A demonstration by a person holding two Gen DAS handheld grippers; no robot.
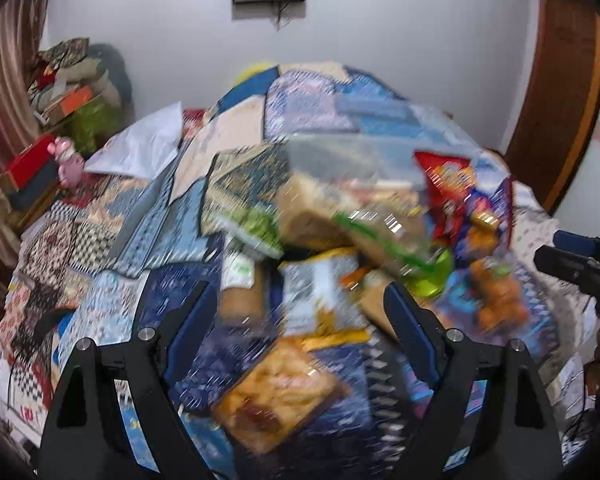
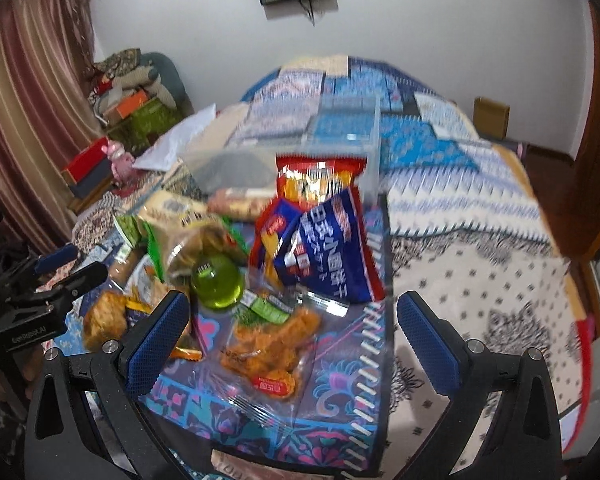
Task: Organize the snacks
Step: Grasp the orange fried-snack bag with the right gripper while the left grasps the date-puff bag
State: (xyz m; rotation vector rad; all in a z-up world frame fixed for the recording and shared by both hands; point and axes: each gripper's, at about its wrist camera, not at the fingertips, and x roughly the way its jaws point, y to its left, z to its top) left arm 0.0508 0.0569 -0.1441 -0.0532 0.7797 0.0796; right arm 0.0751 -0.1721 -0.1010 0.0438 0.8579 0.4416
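Hovering over snack packets (image 2: 324, 240), both grippers (seemingly empty) gape.

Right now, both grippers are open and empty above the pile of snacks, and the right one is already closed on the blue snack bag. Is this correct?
Not quite. The right gripper is not closed on the blue snack bag: in the right wrist view its fingers stand wide apart and the bag lies beyond them, untouched. The rest holds: the left gripper is open and empty too, above the snacks.
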